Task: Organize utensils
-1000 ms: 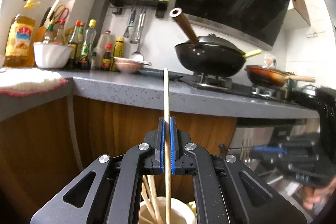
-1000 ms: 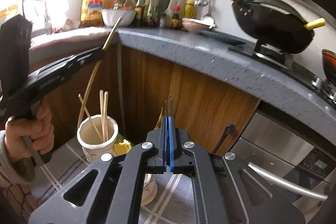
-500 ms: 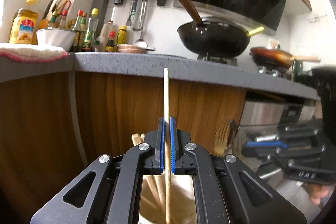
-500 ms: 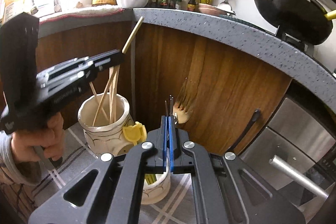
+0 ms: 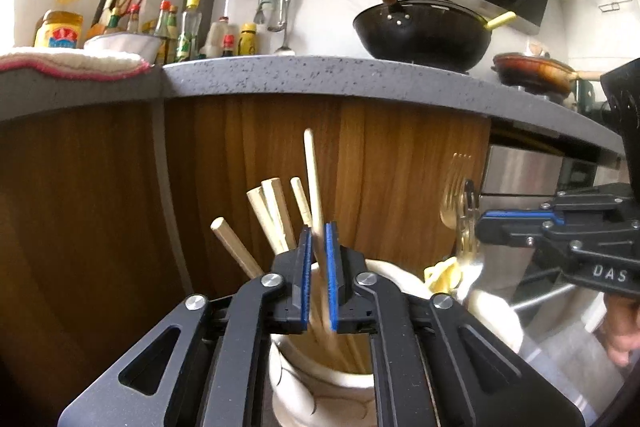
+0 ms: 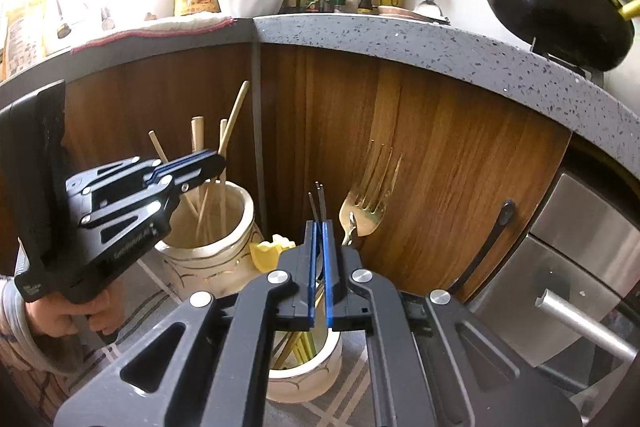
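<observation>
Chopstick (image 5: 311,187), pale wood, stands between the blue pads of the left gripper (image 5: 316,259); jaws opening, a gap showing each side of the stick, so the pads no longer press it. Its long axis runs nearly upright, lower end blurred inside the tall cream holder (image 5: 320,383) directly below the gripper, top end well above the jaws. Other chopsticks (image 5: 272,215) lean in the same holder, just left of the held one.

Right gripper (image 6: 319,247) is closed to a slit on thin dark utensil stems (image 6: 318,199), hanging over the smaller cream cup (image 6: 306,367), which sits just right of the tall holder. A gold fork (image 6: 366,207) already stands in that cup.

Judgement: the left hand is nearer the holder; the chopstick needs only to drop straight down along its own axis.
</observation>
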{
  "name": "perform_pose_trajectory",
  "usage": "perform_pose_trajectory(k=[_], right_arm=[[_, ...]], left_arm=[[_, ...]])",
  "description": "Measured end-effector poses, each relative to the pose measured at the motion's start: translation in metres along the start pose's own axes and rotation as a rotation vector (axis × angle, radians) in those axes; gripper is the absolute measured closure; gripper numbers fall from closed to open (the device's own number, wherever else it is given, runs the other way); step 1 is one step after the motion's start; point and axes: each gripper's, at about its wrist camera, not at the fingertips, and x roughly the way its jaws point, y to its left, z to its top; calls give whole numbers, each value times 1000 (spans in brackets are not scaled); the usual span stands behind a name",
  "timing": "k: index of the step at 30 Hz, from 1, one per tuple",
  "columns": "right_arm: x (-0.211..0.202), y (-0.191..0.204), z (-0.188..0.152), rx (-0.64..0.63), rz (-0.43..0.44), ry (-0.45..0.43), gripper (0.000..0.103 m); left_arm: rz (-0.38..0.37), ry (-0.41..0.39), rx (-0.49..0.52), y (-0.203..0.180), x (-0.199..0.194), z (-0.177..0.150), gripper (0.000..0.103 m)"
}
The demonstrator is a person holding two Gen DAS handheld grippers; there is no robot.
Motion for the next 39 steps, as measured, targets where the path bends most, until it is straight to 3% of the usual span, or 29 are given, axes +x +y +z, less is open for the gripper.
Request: perform_pose_trajectory(k=[2, 7, 9, 11, 16, 19, 20, 27, 29, 32, 39], right_arm=[[2, -4, 1, 23, 2, -10, 100], [-5, -15, -6, 123, 14, -81, 93], [-14, -20, -9, 167, 29, -123, 88], [-22, -23, -12, 193, 31, -153, 79], [-36, -24, -20, 218, 20, -194, 72], [-43, -22, -25, 227, 1, -214, 57], [-46, -22, -28, 234, 1, -220, 52], [-60, -24, -57, 283, -14, -225, 42], [-64, -20, -66, 281, -26, -225, 32], [-68, -15, -75, 274, -30, -216, 31], [-79, 0, -99, 266, -44, -221, 21]], left_arm=[[-5, 1, 2, 0, -2, -1, 92], [-24, -27, 28, -6, -14, 1, 69], [-26, -44, 38, -9, -20, 2, 49], [-23, -57, 49, -12, -27, 3, 48], [-29, -48, 19, -9, -35, 4, 45], [-25, -49, 0, -5, -41, 5, 27], [-21, -54, -5, -4, -44, 4, 26], [-12, -69, 5, -2, -69, -6, 21], [-18, -63, 4, 0, -73, -10, 20], [-28, -55, -9, 2, -78, -18, 11], [-38, -38, -10, 2, -88, -32, 8]])
